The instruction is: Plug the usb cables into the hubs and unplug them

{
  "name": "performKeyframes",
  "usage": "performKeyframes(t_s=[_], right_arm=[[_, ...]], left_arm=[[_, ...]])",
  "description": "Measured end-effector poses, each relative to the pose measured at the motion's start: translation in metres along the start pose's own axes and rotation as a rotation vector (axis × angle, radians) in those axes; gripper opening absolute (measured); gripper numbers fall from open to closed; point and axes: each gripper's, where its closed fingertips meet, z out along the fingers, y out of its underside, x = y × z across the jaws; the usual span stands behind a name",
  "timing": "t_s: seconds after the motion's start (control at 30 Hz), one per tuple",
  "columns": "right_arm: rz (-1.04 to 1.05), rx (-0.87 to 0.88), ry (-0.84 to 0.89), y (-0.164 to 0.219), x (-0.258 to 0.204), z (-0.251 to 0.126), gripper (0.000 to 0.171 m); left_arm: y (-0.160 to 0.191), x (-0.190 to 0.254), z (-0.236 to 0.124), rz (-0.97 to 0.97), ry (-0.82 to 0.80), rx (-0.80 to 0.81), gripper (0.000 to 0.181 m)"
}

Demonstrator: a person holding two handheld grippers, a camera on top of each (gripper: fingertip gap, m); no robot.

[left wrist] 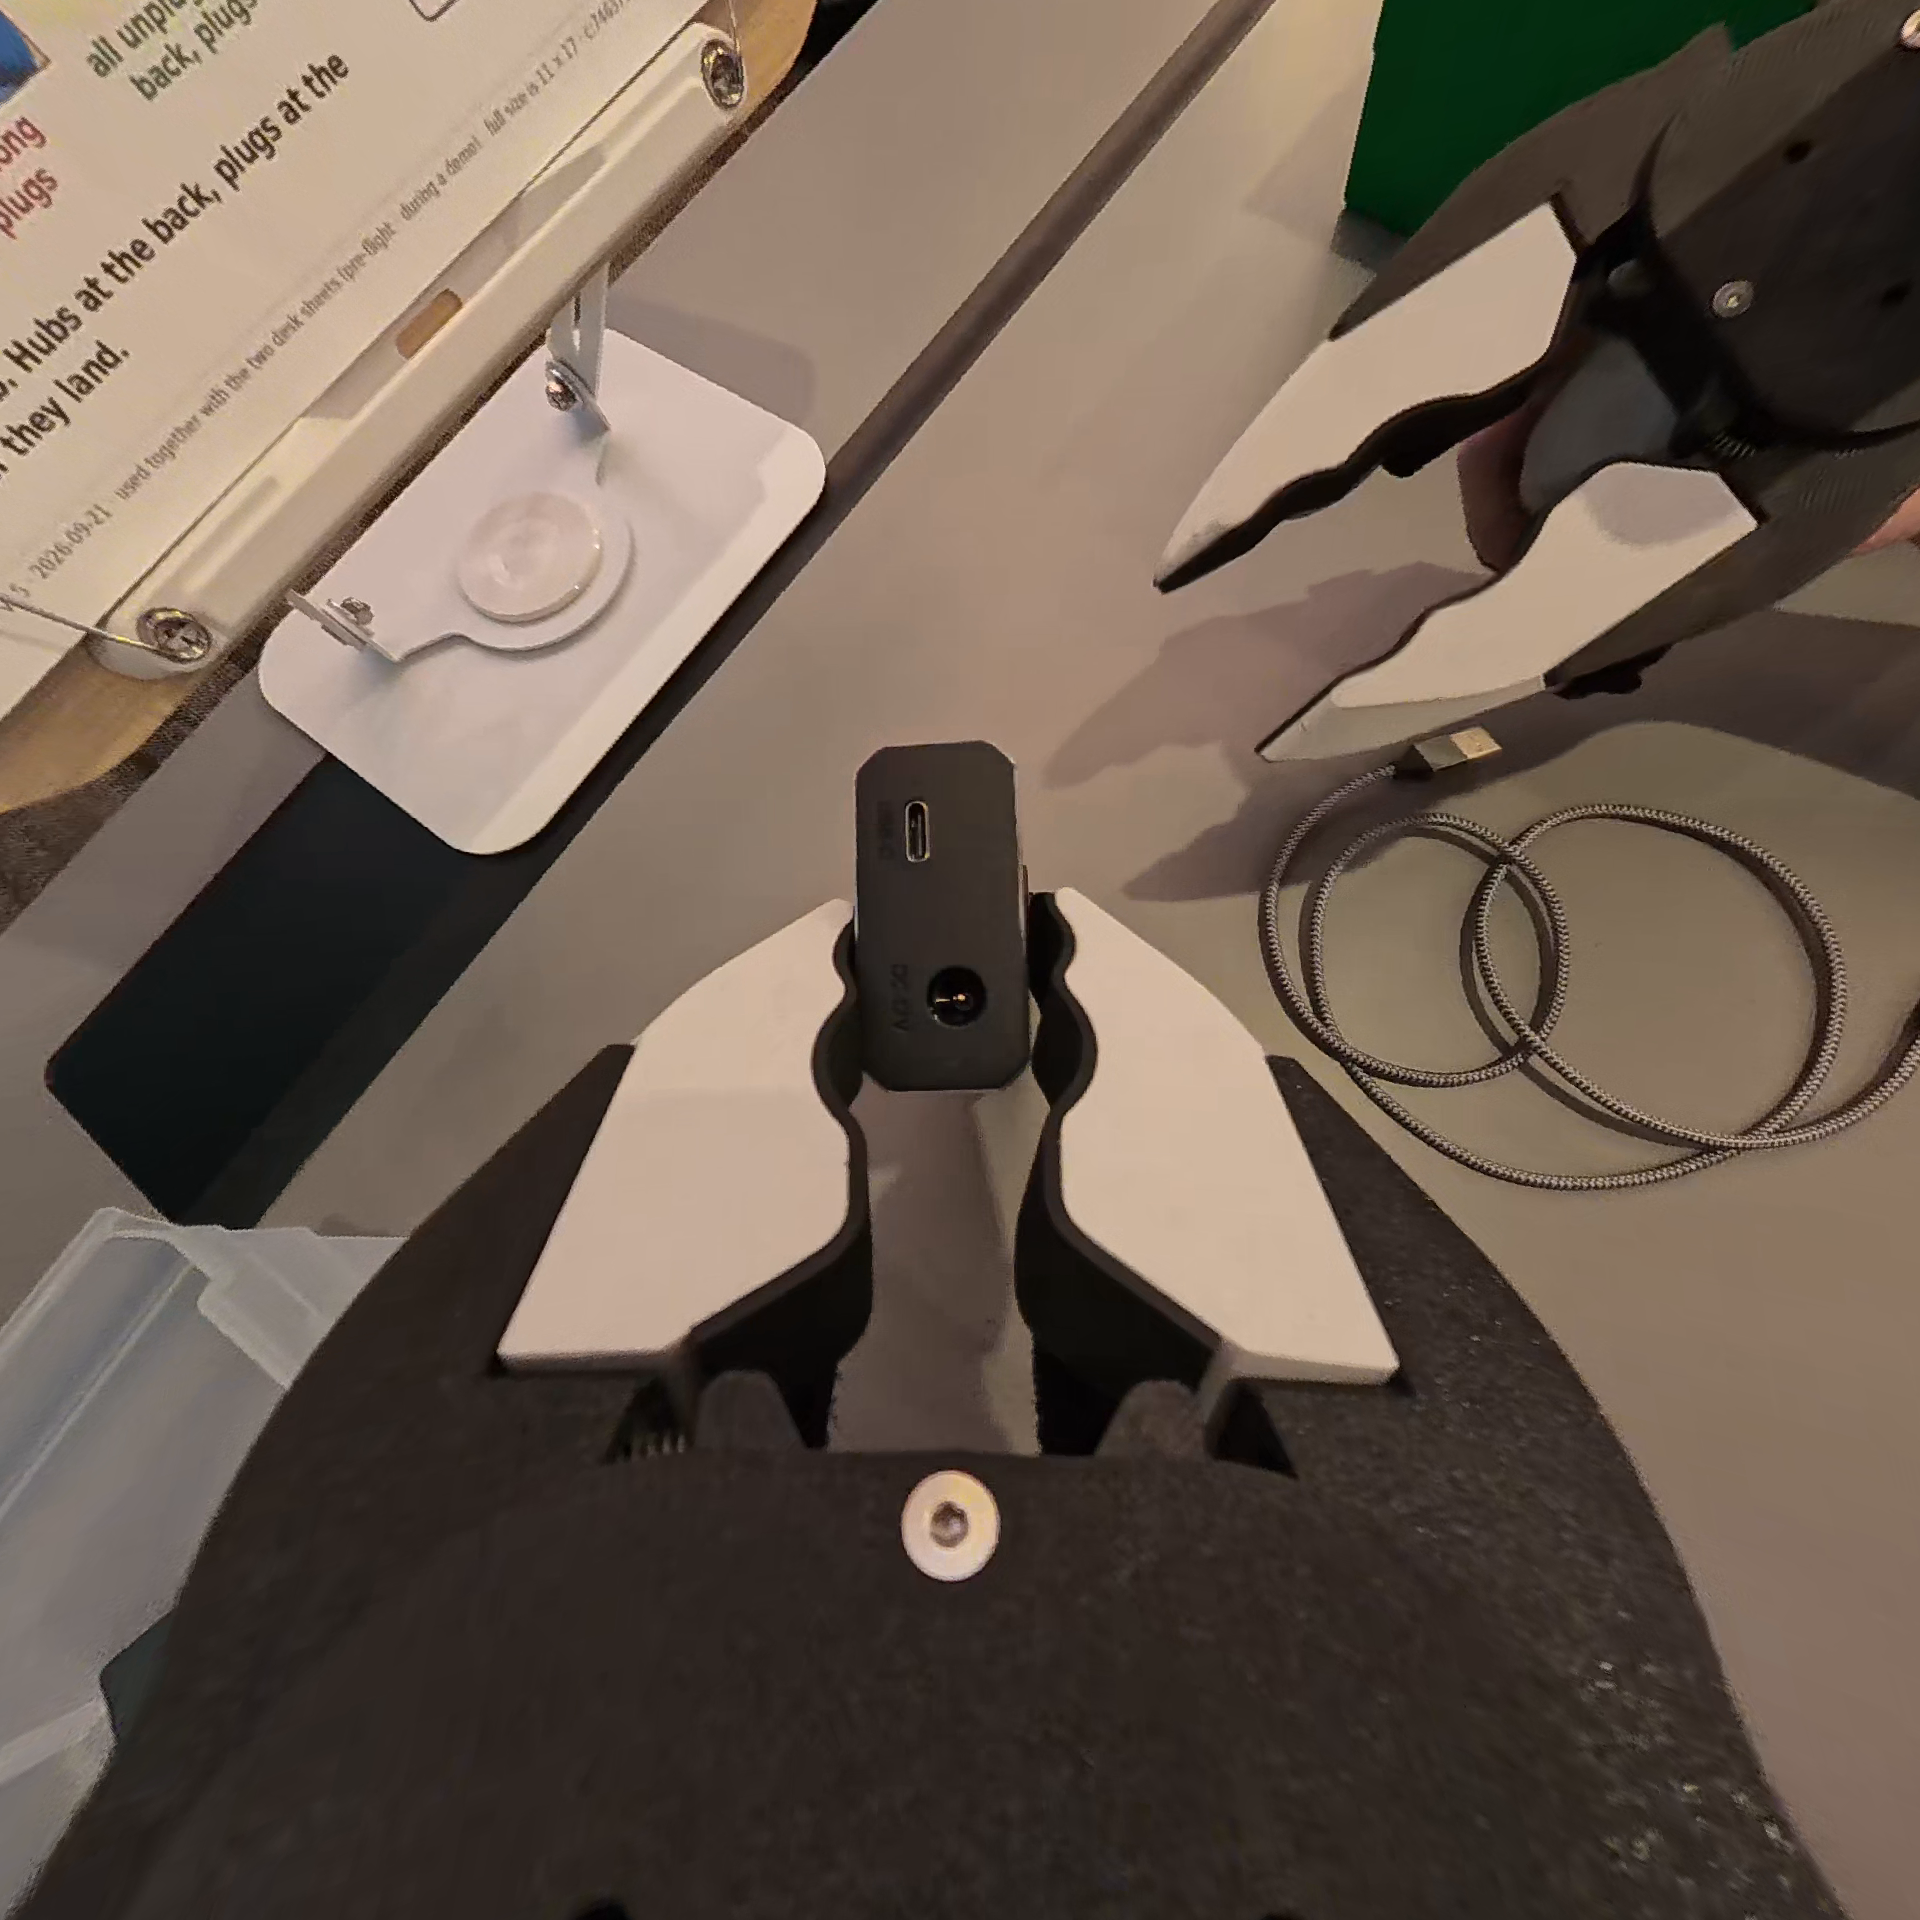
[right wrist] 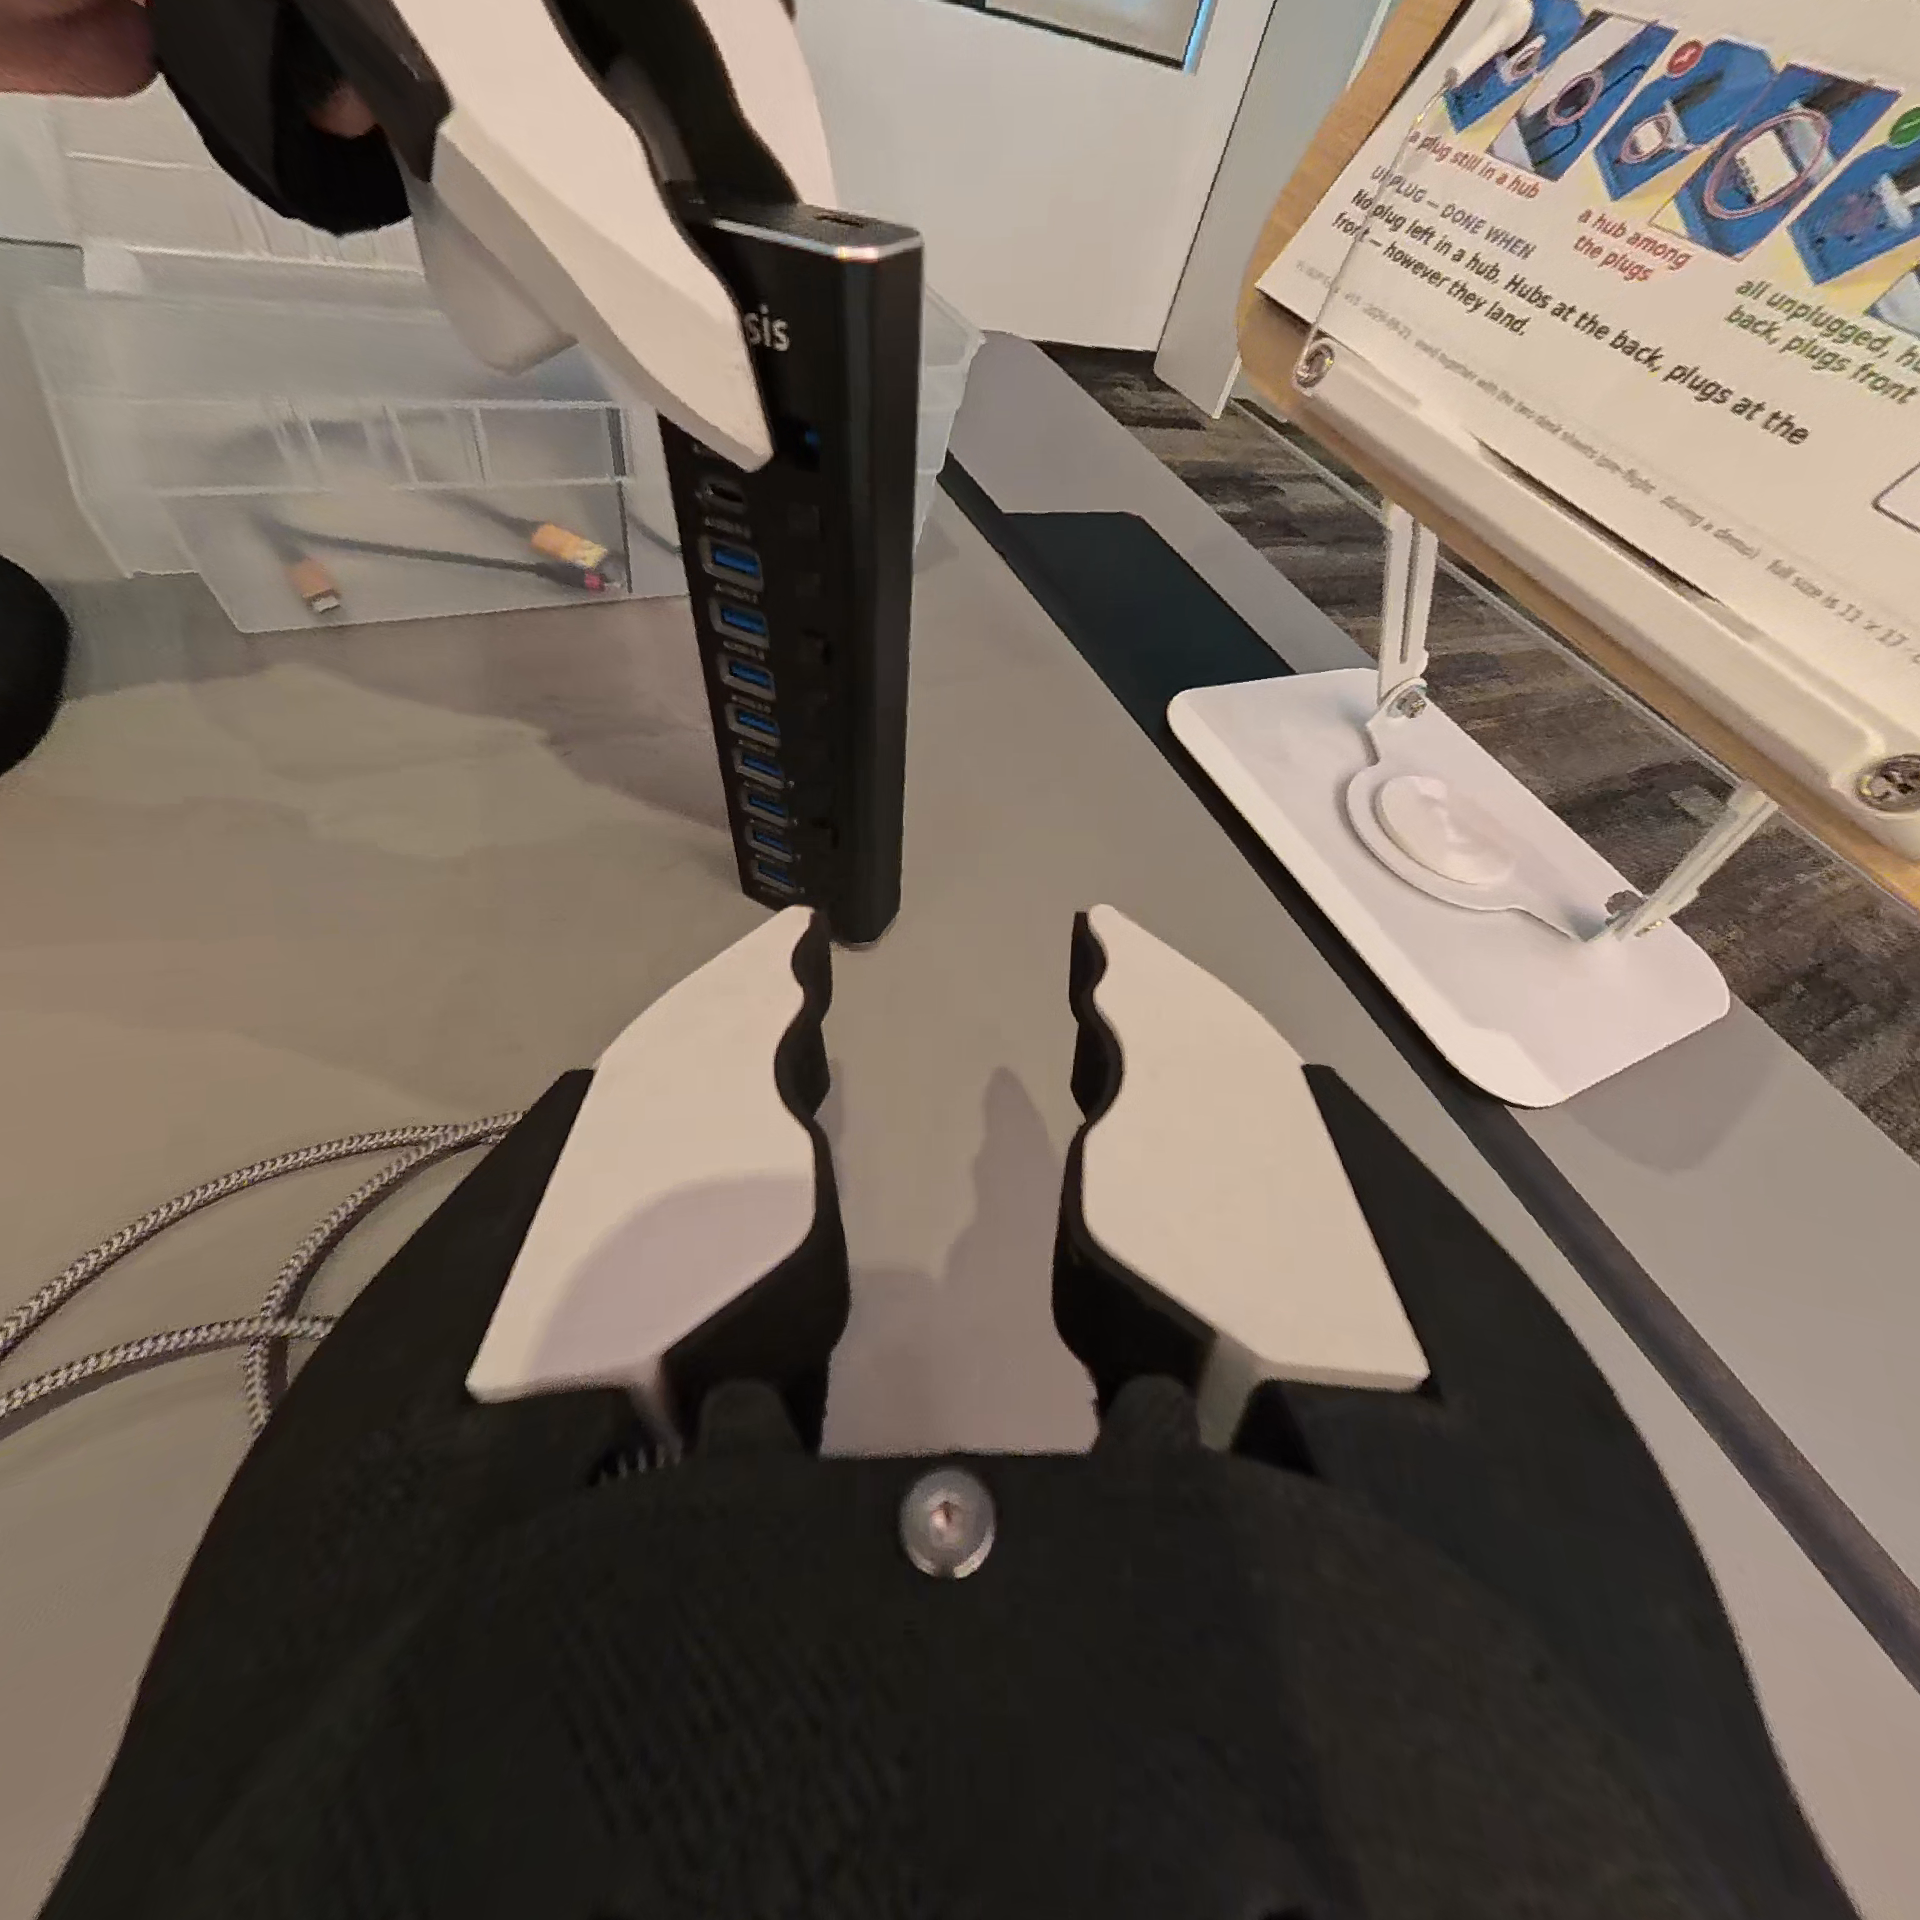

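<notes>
Left wrist view, L→R: clear plastic bin (left wrist: pixel 114 1382) at lower-left corner, matte grey worktop (left wrist: pixel 727 1039) w/ a dark strip along its far edge. White flat stand base (left wrist: pixel 582 623), rounded corners, sits at that edge; printed sheet on a wood board (left wrist: pixel 343 239) leans over it. Left tongs (left wrist: pixel 943 987) clamped on black USB hub (left wrist: pixel 940 914), seen end-on: smooth rectangular end w/ one oval port and one round socket. Bare worktop ahead of hub. Right tongs (left wrist: pixel 1382 644) hang spread apart, nothing between them, lower tip just beside metal plug of braided grey cable (left wrist: pixel 1558 997), coiled loosely on worktop.

Right wrist view: hub (right wrist: pixel 821 582) hangs upright from left tongs (right wrist: pixel 665 343), gripped near its top, row of blue ports facing cam. Lower end close to worktop, near right tongs' (right wrist: pixel 948 925) left fingertip; can't tell if touching. Orange-tipped cable (right wrist: pixel 436 566) inside bin behind.
</notes>
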Motion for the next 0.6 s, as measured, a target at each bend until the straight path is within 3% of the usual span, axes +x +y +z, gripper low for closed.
performKeyframes(t_s=[0.6], right_arm=[[-0.028,-0.113,-0.019,0.016,-0.002,0.002,0.045]], left_arm=[[-0.016,-0.009,0.017,-0.110,0.008,0.149,0.029]])
